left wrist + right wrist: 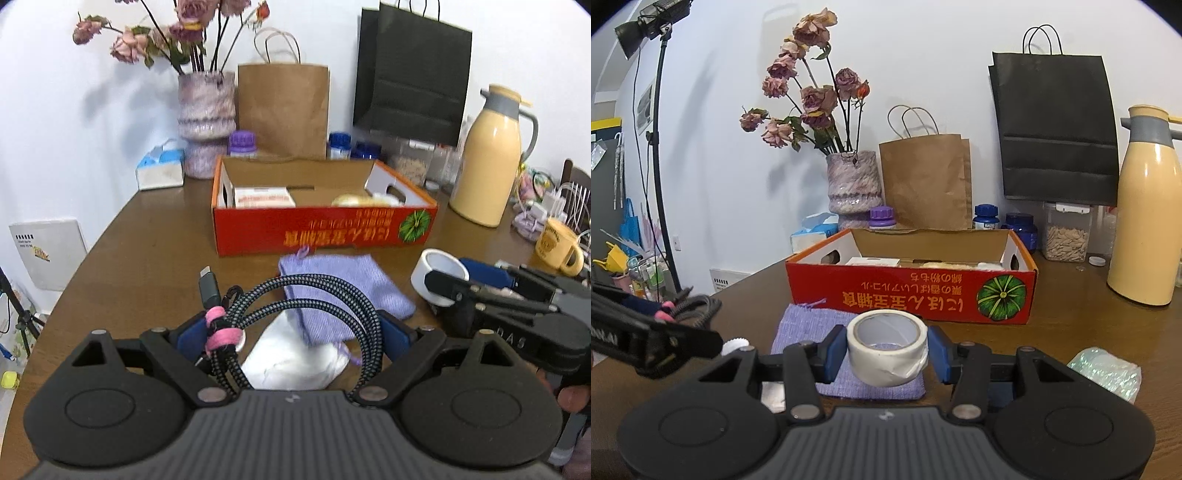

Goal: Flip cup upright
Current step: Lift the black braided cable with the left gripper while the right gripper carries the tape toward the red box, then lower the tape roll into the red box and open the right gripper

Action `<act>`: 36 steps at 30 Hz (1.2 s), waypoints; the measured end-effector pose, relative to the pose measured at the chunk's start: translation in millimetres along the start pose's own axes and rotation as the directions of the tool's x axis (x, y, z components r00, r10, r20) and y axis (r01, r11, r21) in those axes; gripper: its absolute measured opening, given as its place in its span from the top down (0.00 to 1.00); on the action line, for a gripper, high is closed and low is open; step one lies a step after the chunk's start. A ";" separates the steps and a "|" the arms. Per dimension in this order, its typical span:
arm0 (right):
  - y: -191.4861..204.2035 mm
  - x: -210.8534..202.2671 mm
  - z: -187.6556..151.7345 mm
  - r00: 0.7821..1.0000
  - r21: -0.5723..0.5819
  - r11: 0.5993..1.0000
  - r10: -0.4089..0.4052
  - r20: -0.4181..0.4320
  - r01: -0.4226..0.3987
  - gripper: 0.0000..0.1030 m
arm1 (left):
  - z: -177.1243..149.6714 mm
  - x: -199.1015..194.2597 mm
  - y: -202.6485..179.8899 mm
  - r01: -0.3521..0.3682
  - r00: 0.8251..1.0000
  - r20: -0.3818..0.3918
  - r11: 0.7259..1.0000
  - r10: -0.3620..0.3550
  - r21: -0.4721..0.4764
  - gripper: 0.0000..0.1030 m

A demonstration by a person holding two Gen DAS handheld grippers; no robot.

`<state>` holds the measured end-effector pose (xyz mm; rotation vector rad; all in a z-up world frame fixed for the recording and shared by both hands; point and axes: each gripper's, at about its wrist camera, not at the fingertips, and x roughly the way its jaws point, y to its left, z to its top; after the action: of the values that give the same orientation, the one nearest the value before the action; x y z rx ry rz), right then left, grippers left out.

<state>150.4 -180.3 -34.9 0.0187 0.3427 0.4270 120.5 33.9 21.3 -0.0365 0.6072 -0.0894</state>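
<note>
Cup [557, 246] lies tipped at the desk [147, 266] edge, unheld; left claw [291, 332] grips a coiled cable [314, 302], right claw [886, 354] grips a tape roll [886, 347]. Loaded claws risk knocking it off.

We can't really see inside the red box [912, 291], its front wall hides the contents. At the right edge the yellow flask [1148, 221] gets cut off, and the far bottles [340, 146] are too blurry to read.

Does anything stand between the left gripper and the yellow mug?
Yes. The left gripper is already full of a coiled braided cable, and the right gripper, holding a tape roll, lies across the way to the yellow mug.
</note>
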 end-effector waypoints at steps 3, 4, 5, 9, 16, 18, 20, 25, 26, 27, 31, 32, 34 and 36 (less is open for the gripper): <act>-1.7 -0.6 5.9 1.000 0.006 1.000 -0.013 0.010 0.013 0.55 | 7.9 0.5 -0.5 0.004 1.000 0.018 1.000 -0.004 -0.019 0.10; -1.9 -0.6 8.5 1.000 0.008 1.000 -0.018 0.015 0.018 0.55 | 10.5 0.8 -0.6 0.006 1.000 0.024 1.000 -0.005 -0.025 0.10; -2.2 -0.6 10.9 1.000 0.007 1.000 -0.022 0.019 0.022 0.55 | 13.5 1.2 -0.8 0.007 0.999 0.031 1.000 -0.006 -0.030 0.10; -1.6 0.5 21.0 0.999 0.007 0.999 -0.039 0.035 0.038 0.55 | 25.2 2.1 -1.2 0.015 0.998 0.068 0.998 -0.011 -0.055 0.10; -3.1 7.9 41.5 0.996 0.017 0.998 -0.067 0.056 0.066 0.55 | 47.9 10.1 -3.4 0.009 0.993 0.122 0.997 0.001 -0.075 0.10; -3.5 11.1 47.4 0.995 0.018 0.997 -0.074 0.064 0.073 0.55 | 53.0 14.6 -4.7 0.008 0.991 0.132 0.997 0.002 -0.079 0.10; -3.2 15.5 53.7 0.994 0.015 0.997 -0.082 0.073 0.081 0.55 | 59.0 20.1 -5.2 0.010 0.990 0.141 0.996 0.003 -0.088 0.10; -2.9 29.8 68.1 0.991 0.016 0.995 -0.103 0.087 0.102 0.55 | 74.2 34.6 -5.2 0.011 0.987 0.159 0.994 0.007 -0.110 0.10; -3.4 33.4 70.7 0.990 0.019 0.994 -0.106 0.088 0.105 0.55 | 76.5 37.5 -4.2 0.011 0.987 0.160 0.993 0.007 -0.115 0.10; -3.8 37.1 73.1 0.990 0.021 0.994 -0.109 0.088 0.107 0.55 | 78.8 40.4 -4.1 0.009 0.987 0.162 0.993 0.011 -0.118 0.10; -5.3 50.8 81.2 0.989 0.027 0.993 -0.120 0.086 0.119 0.55 | 89.6 53.9 -2.1 0.002 0.986 0.166 0.991 0.021 -0.136 0.10; -5.5 53.9 82.8 0.989 0.027 0.992 -0.124 0.085 0.122 0.55 | 92.2 56.8 -1.3 0.002 0.985 0.169 0.990 0.022 -0.140 0.10; -6.5 61.2 86.9 0.988 0.030 0.991 -0.131 0.083 0.129 0.55 | 98.4 63.1 -0.1 0.001 0.984 0.174 0.989 0.025 -0.148 0.10; -7.4 67.8 90.6 0.987 0.034 0.990 -0.140 0.083 0.138 0.55 | 104.1 69.1 0.0 -0.001 0.983 0.179 0.988 0.029 -0.153 0.10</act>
<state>241.2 -154.4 28.1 0.0407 0.2640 0.2823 236.4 28.2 67.5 -0.1868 0.4312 -0.0238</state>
